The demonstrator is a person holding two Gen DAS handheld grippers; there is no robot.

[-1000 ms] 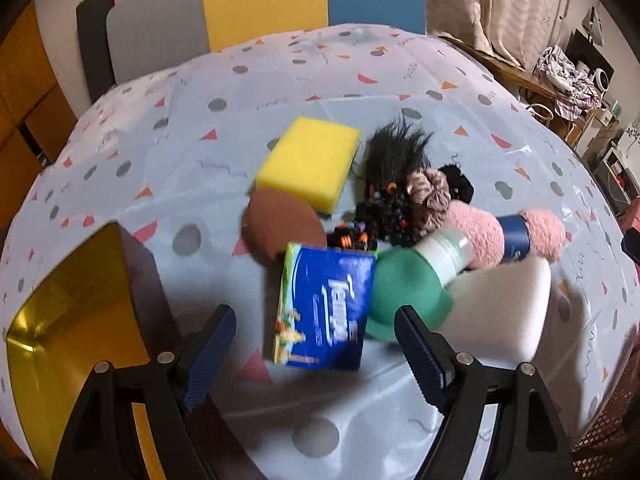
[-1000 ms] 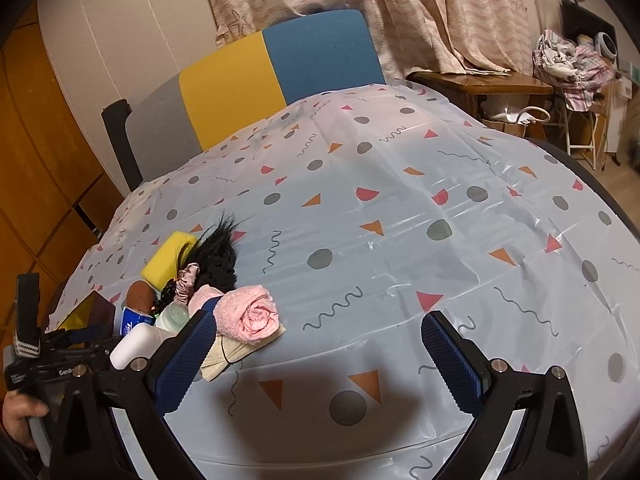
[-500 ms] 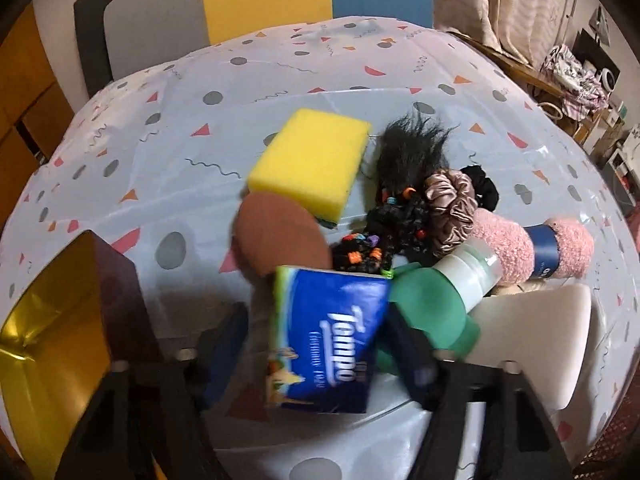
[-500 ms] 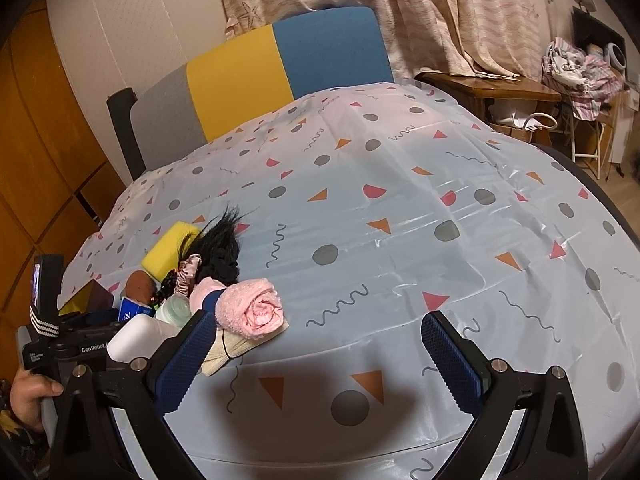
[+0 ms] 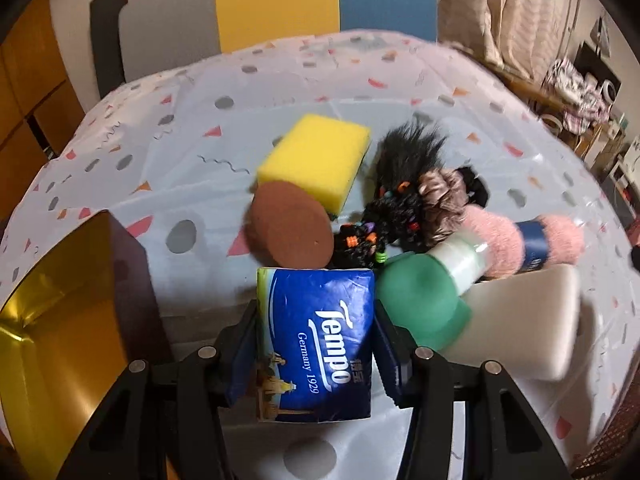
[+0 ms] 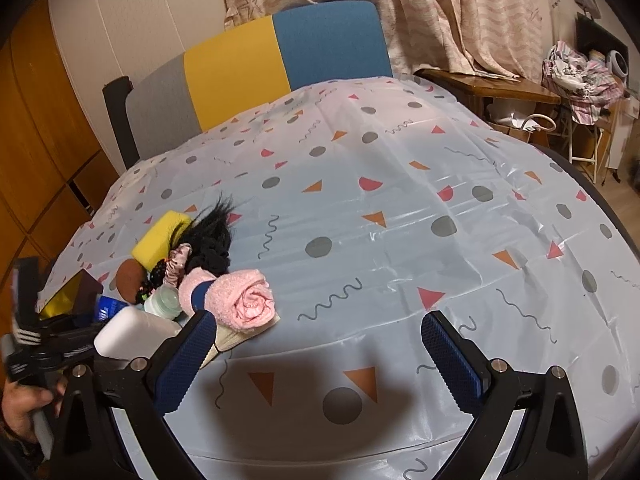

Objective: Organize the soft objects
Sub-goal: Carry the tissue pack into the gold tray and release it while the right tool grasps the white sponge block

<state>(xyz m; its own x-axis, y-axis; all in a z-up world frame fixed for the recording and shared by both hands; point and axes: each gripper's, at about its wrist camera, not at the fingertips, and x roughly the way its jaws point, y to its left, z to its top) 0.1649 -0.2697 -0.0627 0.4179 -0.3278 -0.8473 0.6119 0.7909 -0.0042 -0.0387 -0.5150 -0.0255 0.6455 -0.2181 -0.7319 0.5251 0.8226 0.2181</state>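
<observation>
Now the left gripper (image 5: 316, 344) has its two blue pads on the sides of a blue tissue pack (image 5: 314, 344), and the jaws are closing a little more on it; the pack stands between the fingers with its printed face toward the camera. Just beyond the fingertips lies a brown round sponge (image 5: 289, 225), touching the far edge of the pack, and behind that sponge is a yellow sponge (image 5: 314, 162). Beside the right finger sits a green and white bottle (image 5: 426, 296) on its side, resting against a white sponge block (image 5: 524, 324). Farther out from that finger are a heap of black hair ties with coloured beads (image 5: 384, 220), a beige scrunchie (image 5: 440, 194), a black furry piece (image 5: 412, 152) and a rolled pink towel (image 5: 520, 240). To the left of the left finger stands an open box with a golden inside (image 5: 52, 320). The right gripper (image 6: 320, 356) has its fingers spread wide with nothing between them, above the bare spotted tablecloth (image 6: 400, 220); the pile of soft things is beside its left finger.
</observation>
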